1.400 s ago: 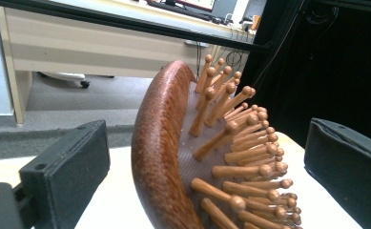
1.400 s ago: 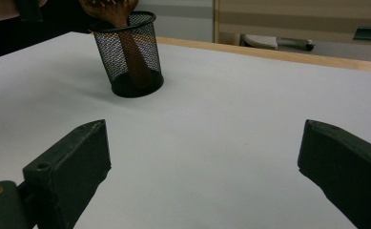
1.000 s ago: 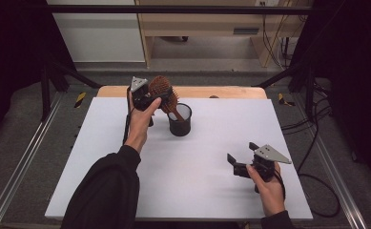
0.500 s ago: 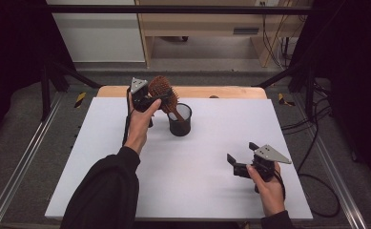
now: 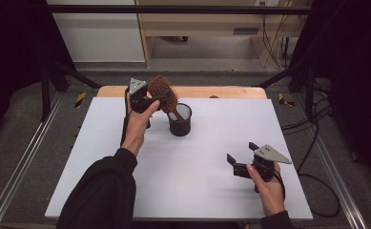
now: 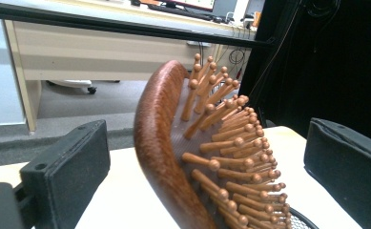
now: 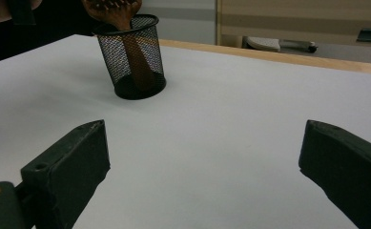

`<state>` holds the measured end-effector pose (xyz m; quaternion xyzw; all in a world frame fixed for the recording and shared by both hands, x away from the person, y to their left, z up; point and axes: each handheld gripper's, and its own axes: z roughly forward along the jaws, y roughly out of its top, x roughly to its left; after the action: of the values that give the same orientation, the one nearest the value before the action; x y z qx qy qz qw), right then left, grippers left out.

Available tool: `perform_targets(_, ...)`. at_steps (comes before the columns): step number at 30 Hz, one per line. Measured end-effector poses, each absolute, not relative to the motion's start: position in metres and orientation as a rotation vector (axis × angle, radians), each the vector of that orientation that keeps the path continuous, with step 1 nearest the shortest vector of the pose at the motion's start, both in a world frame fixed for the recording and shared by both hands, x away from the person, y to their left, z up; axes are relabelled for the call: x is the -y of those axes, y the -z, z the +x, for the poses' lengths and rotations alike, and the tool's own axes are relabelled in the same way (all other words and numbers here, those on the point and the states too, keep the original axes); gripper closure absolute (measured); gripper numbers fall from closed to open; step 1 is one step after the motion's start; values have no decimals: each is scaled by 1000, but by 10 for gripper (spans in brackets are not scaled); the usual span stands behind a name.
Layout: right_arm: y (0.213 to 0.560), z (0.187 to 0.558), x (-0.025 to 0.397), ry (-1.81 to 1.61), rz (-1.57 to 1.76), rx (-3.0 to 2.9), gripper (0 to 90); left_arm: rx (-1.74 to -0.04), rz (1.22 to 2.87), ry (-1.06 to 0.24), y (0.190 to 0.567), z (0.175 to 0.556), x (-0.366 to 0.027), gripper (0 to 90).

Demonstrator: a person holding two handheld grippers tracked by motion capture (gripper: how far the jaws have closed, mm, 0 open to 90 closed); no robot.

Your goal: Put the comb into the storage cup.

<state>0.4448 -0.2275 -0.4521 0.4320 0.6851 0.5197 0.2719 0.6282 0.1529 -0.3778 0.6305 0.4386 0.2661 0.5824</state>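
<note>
The left gripper [image 5: 147, 101] hovers at the far side of the table [image 5: 102, 157], up beside the head of a wooden hairbrush [image 5: 162, 90]. In the left gripper view its jaws stand wide, one on each side of the brush head, with clear gaps between the pads and the wood, so it is not holding the brush. Over the last second almost nothing has shifted: the hand has stayed in the same spot next to the brush, and the brush leans at much the same tilt. My guess is that the brush has just been let go into the cup, or is about to be gripped; the pictures do not settle which.

Just to the right of that gripper stands the black mesh cup [image 5: 180, 120]. The brush handle goes down into it and the head sticks out above the rim, leaning back toward the left gripper.

Well apart, on the near right of the table, the right gripper [image 5: 242, 160] rests low with its jaws wide and nothing between them. It has not moved either. The cup lies ahead of it, far off.
</note>
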Motion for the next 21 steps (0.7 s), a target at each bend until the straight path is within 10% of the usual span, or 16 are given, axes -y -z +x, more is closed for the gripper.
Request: perform_targets(21,451,445,228,-1409,1166,-1842,33,-1036,1479,-633,375,623,-159,20)
